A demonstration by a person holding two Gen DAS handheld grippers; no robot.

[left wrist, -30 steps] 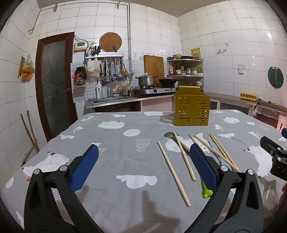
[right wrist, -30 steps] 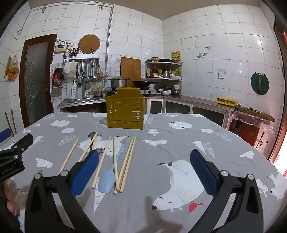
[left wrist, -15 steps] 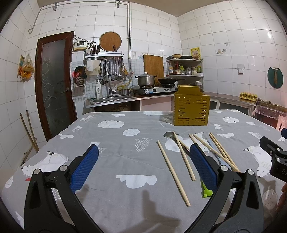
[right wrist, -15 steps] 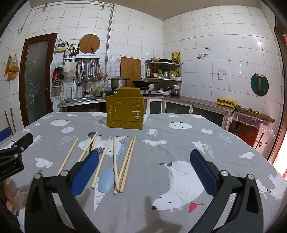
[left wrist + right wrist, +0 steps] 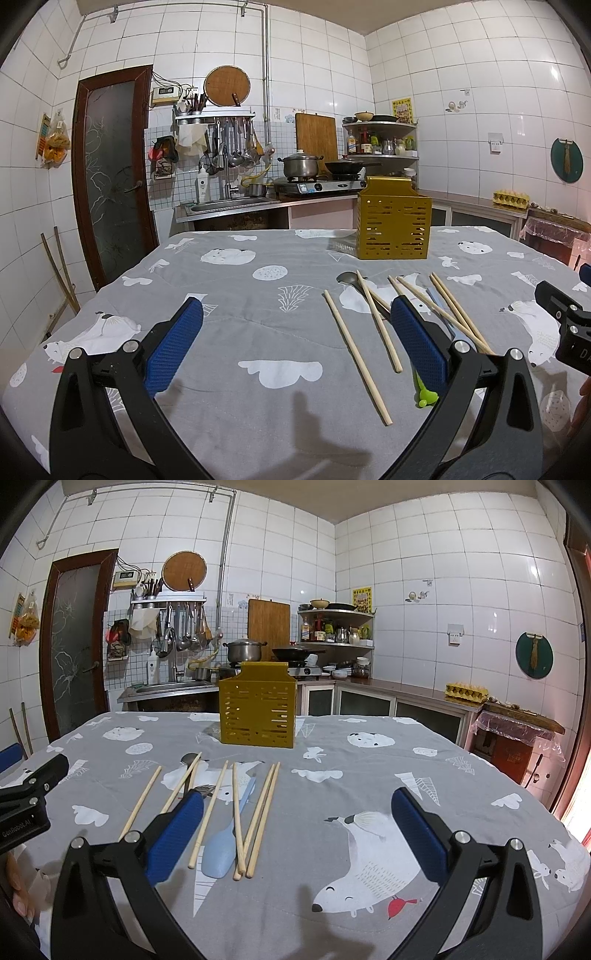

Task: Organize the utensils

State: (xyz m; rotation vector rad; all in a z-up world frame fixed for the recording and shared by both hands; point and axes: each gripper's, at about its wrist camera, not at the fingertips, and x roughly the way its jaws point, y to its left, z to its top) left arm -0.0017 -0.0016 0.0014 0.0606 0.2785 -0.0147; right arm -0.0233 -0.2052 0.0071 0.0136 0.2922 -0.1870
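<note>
Both tools hover above the table (image 5: 461, 775), which is covered with a grey cloth printed with bears and clouds. The left hand-held gripper (image 5: 295, 339) is released, with its blue pads far apart and nothing between them. The right hand-held gripper (image 5: 297, 829) is released too and grasps nothing.

The utensils lie loose on the cloth, between the two tools. Several wooden chopsticks (image 5: 258, 816) point roughly toward the far side of the table; some are in pairs that touch each other and some lie alone. A light blue spatula (image 5: 223, 849) rests among them, just beside the pair on the right. A metal spoon (image 5: 345, 277) lies at the far end of the group, and a chopstick crosses over it. A fork (image 5: 205, 789) is partly hidden behind the left pad of the right tool. A small green utensil (image 5: 424, 393) shows only its end in the left view.

The yellow perforated holder (image 5: 258, 716) stands upright farther back, apart from the utensils.
</note>
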